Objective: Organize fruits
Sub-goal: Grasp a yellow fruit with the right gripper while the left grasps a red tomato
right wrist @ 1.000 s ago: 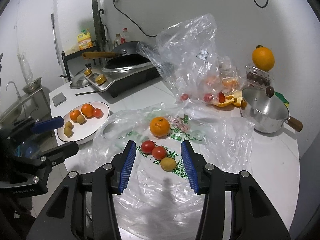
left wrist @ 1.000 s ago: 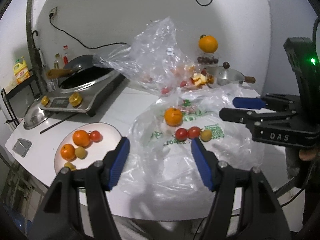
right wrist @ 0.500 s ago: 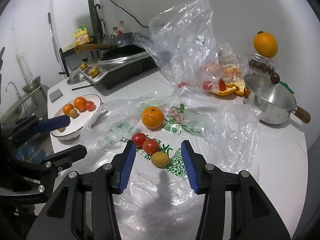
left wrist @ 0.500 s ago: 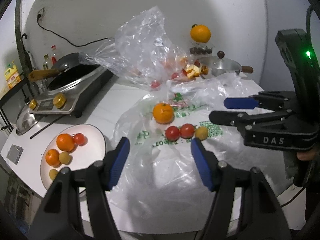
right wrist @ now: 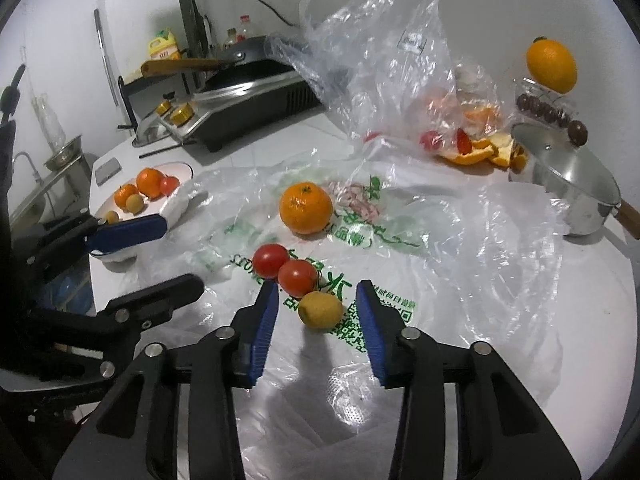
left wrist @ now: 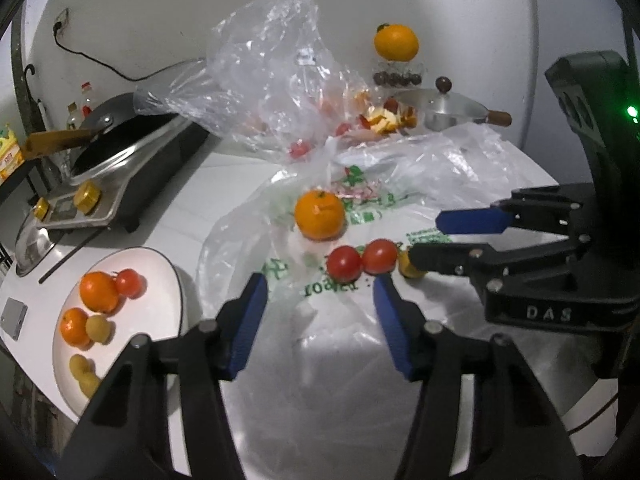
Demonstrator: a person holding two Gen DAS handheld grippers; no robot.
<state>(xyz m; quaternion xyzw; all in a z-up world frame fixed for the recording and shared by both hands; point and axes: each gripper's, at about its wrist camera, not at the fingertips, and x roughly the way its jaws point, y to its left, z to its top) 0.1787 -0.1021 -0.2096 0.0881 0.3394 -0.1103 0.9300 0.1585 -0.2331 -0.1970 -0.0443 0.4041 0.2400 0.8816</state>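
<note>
Two hand-held grippers hovered over a round white table [right wrist: 592,320] strewn with plastic. The right gripper [right wrist: 316,312] pointed down at a small yellow fruit [right wrist: 320,309] that sat between its blue pads, with a gap on either side as the jaws were closing; nothing was gripped. Touching that fruit's far side were two tomatoes [right wrist: 286,270], side by side, and beyond them, apart, a mandarin [right wrist: 306,208], all lying on a flattened printed plastic bag [right wrist: 400,248]. The left gripper [left wrist: 320,304] hung just short of the same tomatoes, its jaws also closing and holding nothing, with only bag film between the pads. A white plate [left wrist: 160,312] sat at the table's left edge, its rim just beside the bag's edge, carrying two mandarins, a tomato and several small yellow fruits, with bare room on its right half. Farther back, a crumpled clear bag [right wrist: 380,60] stood upright between a black cooktop [right wrist: 248,108] and a lidded steel saucepan [right wrist: 572,192] near the right edge. Orange peel [right wrist: 480,152] lay beside the pan. Bare tabletop showed between plate and cooktop.
</note>
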